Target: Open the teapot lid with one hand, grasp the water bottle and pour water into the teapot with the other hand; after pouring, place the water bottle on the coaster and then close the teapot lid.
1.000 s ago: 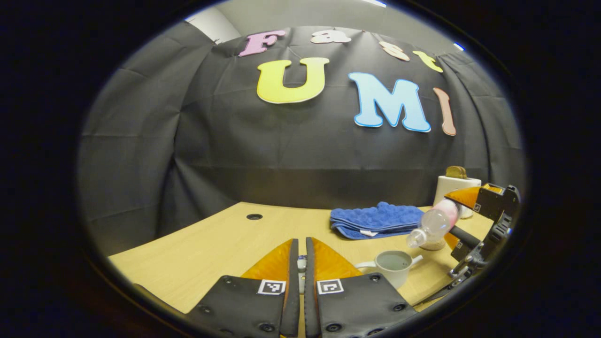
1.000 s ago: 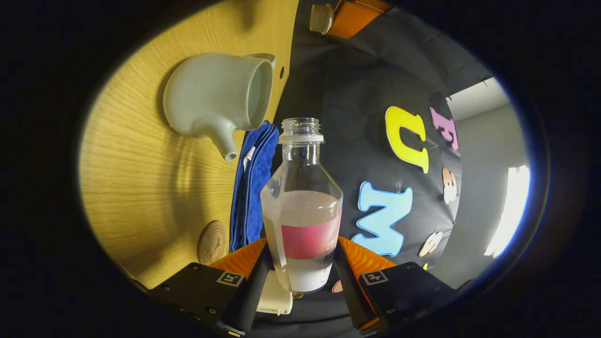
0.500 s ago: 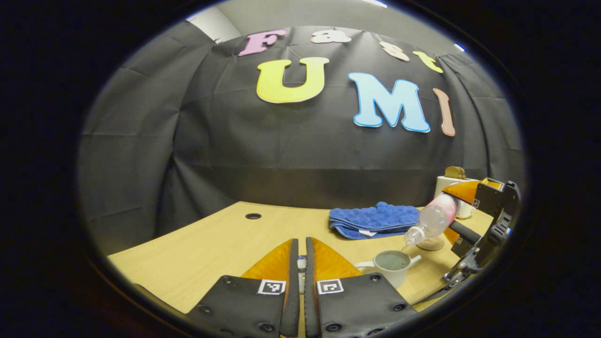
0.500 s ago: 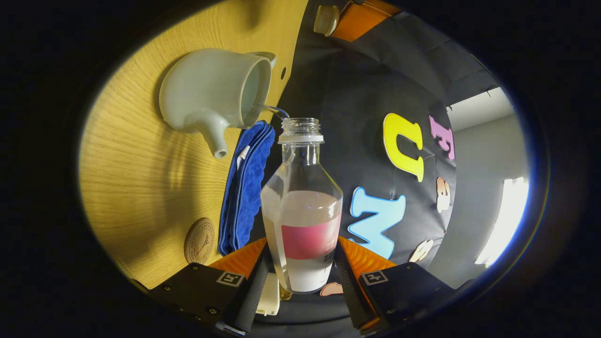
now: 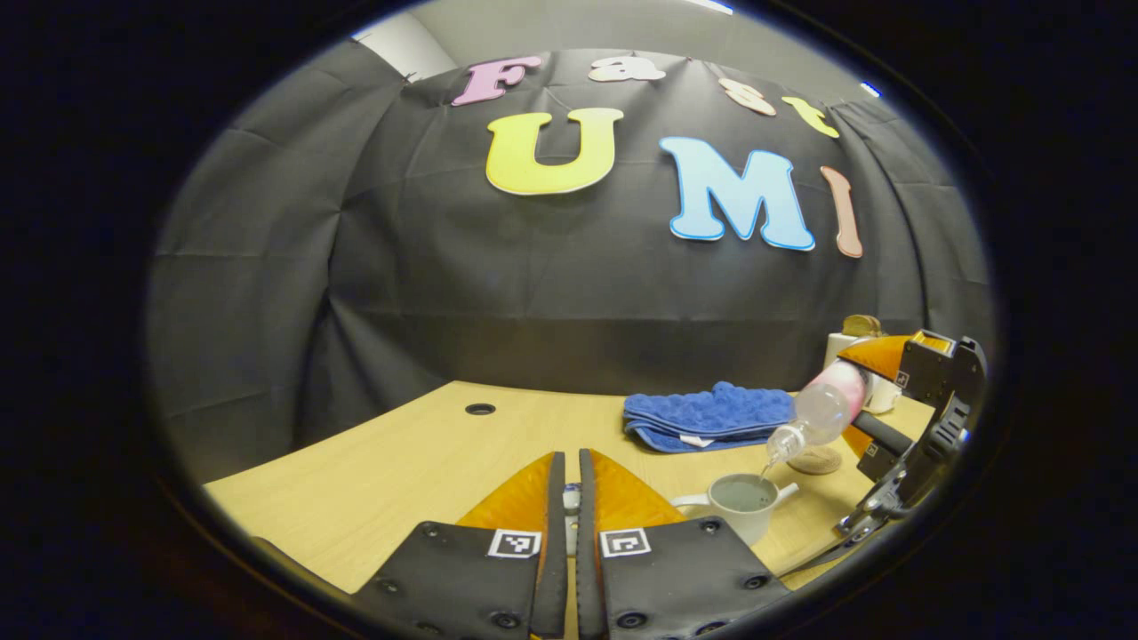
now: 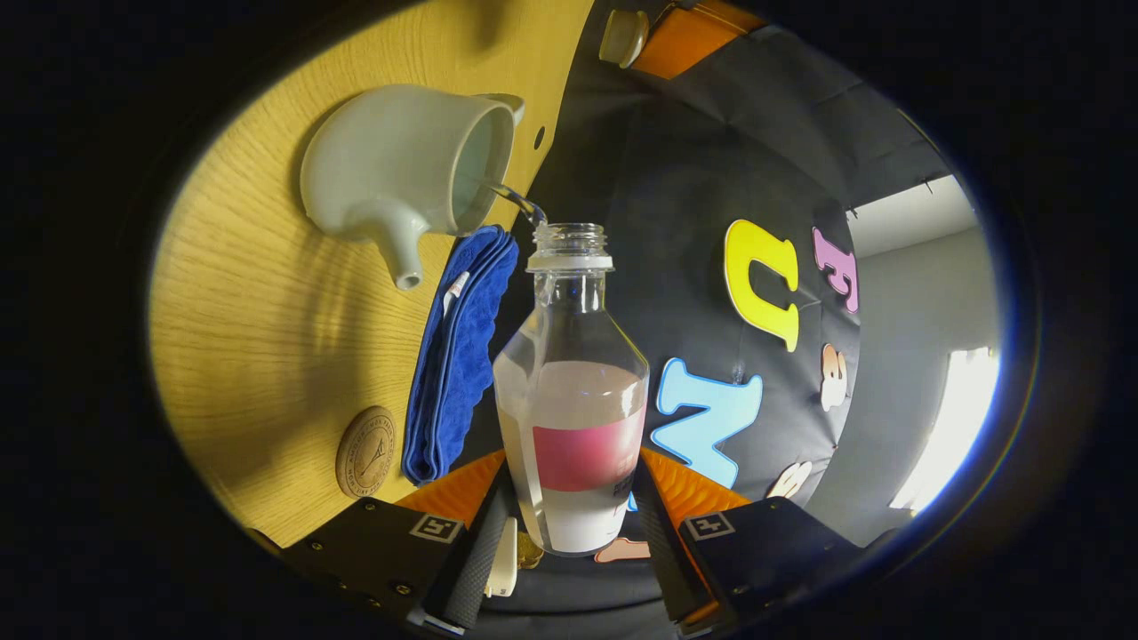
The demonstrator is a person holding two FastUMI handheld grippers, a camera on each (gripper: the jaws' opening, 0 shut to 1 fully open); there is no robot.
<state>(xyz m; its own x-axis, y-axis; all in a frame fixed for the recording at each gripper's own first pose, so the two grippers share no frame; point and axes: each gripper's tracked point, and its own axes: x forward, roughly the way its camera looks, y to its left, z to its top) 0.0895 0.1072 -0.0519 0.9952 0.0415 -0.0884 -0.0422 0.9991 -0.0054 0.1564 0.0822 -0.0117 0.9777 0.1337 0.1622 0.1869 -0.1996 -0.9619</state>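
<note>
The clear water bottle (image 6: 573,391) with a pink band is tilted neck-down, and my right gripper (image 6: 571,462) is shut on its body. A thin stream of water runs from its mouth into the open pale teapot (image 6: 391,169). In the left gripper view the bottle (image 5: 822,409) hangs over the teapot (image 5: 742,507), held by the right gripper (image 5: 889,409). My left gripper (image 5: 571,458) is shut on the teapot lid (image 5: 571,498), held off to the left of the pot. That lid (image 6: 622,34) shows at the top of the right gripper view. The round coaster (image 6: 366,452) lies bare beyond the pot.
A folded blue cloth (image 5: 707,413) lies behind the teapot, next to the coaster (image 5: 816,460). A white canister (image 5: 853,347) with a brown top stands at the back right. The wooden table (image 5: 400,480) has a cable hole (image 5: 480,409) near the black wall.
The right gripper has tipped the bottle further and brought its mouth down over the teapot; a stream of water now runs into the pot. The left gripper has stayed put with the lid.
</note>
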